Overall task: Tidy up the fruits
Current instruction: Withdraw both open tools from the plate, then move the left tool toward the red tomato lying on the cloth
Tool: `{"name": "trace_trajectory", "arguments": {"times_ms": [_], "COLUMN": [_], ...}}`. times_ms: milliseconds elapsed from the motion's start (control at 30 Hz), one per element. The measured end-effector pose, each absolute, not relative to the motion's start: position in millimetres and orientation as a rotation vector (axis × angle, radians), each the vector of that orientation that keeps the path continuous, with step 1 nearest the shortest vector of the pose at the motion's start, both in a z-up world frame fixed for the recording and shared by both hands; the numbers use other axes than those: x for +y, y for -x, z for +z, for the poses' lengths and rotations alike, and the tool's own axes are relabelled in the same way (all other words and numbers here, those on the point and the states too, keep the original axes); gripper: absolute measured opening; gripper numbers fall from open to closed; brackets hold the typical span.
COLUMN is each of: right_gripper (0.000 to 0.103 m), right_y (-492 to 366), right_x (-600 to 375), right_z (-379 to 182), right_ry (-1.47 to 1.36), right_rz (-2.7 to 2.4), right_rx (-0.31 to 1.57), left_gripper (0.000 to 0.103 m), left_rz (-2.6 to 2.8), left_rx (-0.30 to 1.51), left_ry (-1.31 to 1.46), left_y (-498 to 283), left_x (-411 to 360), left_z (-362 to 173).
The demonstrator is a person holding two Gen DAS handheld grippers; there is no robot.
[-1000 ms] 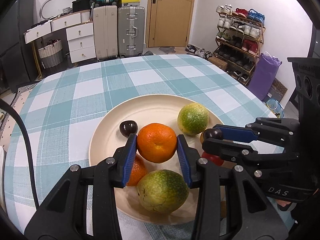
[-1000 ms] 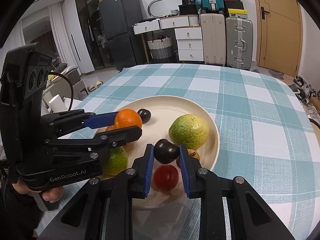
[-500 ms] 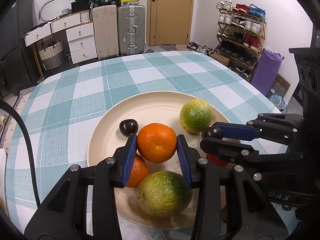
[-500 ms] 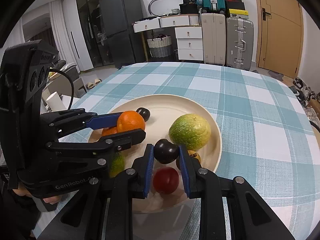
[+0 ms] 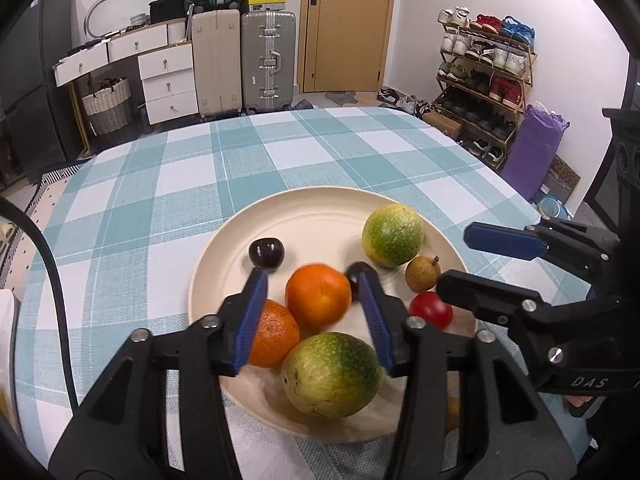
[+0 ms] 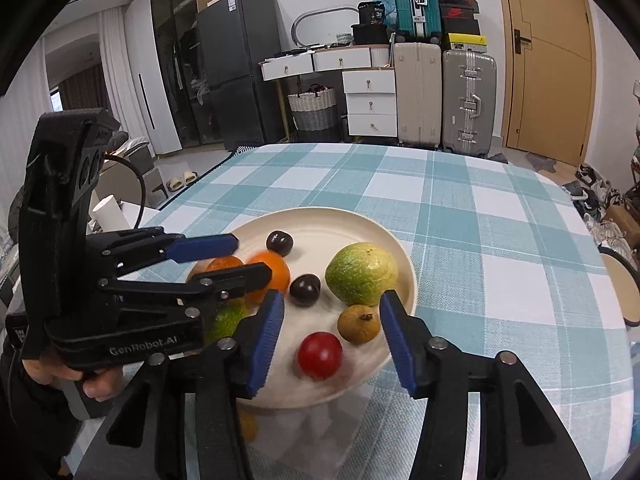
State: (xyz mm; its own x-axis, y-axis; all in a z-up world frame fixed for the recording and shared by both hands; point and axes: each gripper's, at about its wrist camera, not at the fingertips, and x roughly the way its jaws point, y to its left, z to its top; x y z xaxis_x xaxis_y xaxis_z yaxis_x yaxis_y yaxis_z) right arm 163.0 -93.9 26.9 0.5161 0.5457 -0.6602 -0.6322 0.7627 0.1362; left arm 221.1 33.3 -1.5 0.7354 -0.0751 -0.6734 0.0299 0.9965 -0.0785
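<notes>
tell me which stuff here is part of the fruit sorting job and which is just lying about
Part of the job:
- plate
- two oranges
- two green fruits
- two dark plums
- red fruit
- small brown fruit
- left gripper, right gripper, both open

Lying about:
- suitcases
- shoe rack
- drawers

Home, suitcases (image 5: 244, 60), shoe rack (image 5: 486, 76), fridge (image 6: 236, 68)
</notes>
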Motion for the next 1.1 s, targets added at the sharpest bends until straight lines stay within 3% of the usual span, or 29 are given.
{"name": "trace_trajectory", "arguments": {"times_ms": [67, 133, 267, 367, 433, 1100], "right_gripper": [0.072, 0.081, 0.093, 0.102, 0.103, 0.103], "right_y": [-159.3, -154.2, -143.5, -135.7, -130.0, -70.7], "right_x": [-99.2, -105.1, -115.3, -119.4, -121.0, -142.0], "right_z": [28.3, 30.8, 35.7, 38.2, 39.3, 42.0], "right_ry": [0.120, 0.107, 0.108, 0.109, 0.117, 0.128], "right_rz": [0.702, 0.708, 0.683, 0.692, 0.685, 0.687], "right_rx": [0.748, 0.743, 0.733, 0.739, 0.731, 0.762], "left_gripper": [0.072, 0.081, 0.085, 0.093, 0.102, 0.102], "left_rz": [-0.051, -0.050, -0.022, -0.006, 0.007, 0.006], "left_rx": [0.733, 0.714, 0.697, 0.689, 0.674, 0.661], "left_ry": [0.074, 0.088, 0.068, 0.065, 0.062, 0.076], "left_y": [-214.0, -204.2, -183.5, -165.5, -152.4, -55.6], "left_x": [35.7, 38.4, 40.0, 42.2, 42.9, 28.6], "left_z": [4.1, 10.3, 19.5, 25.5, 30.9, 36.7]}}
